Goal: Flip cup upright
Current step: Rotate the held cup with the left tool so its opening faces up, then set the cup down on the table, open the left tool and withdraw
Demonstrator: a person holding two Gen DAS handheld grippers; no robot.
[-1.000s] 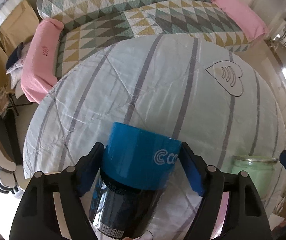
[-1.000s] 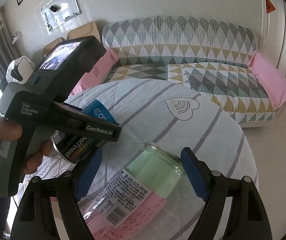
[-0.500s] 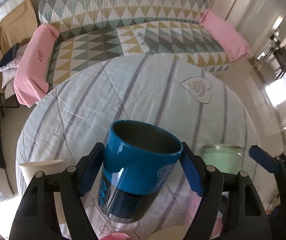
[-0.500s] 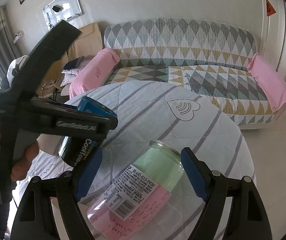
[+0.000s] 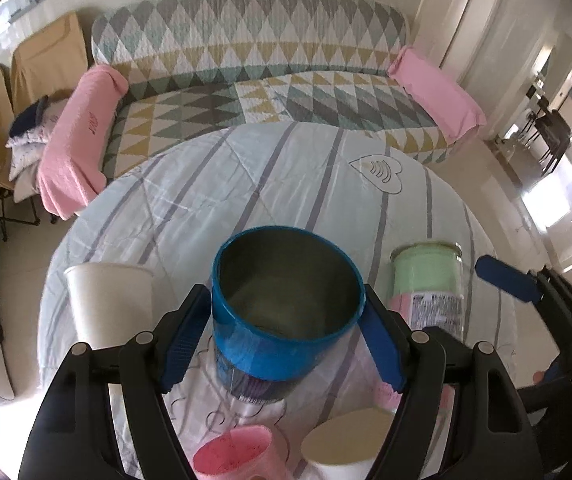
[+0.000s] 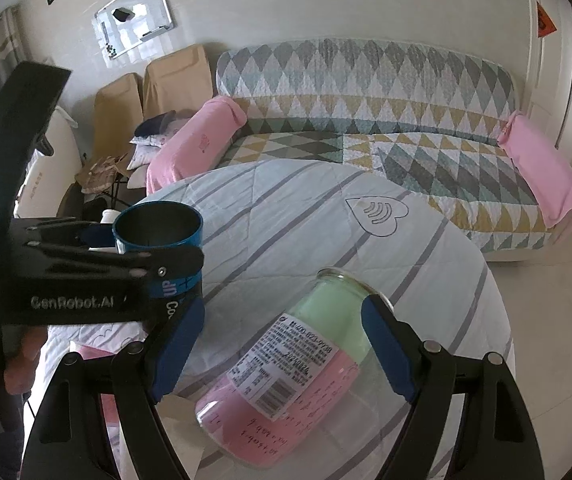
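My left gripper (image 5: 286,340) is shut on the blue cup (image 5: 286,344), its blue pads pressing both sides just under the rim. The cup stands mouth up, and I see into its dark inside. In the right wrist view the cup (image 6: 158,236) is at the left, held by the left gripper above the table. My right gripper (image 6: 282,344) is open; a glass jar (image 6: 286,368) with green and pink filling lies tilted between its fingers, not gripped.
The round table (image 5: 246,184) has a pale striped cloth. A white paper cup (image 5: 106,300) stands to the left, a pink cup (image 5: 234,456) and a cream cup (image 5: 346,444) near the front edge. A patterned sofa (image 5: 266,92) is behind.
The left gripper has turned the blue cup from bottom-up to mouth-up and tilted down toward the table. The right gripper has barely moved.
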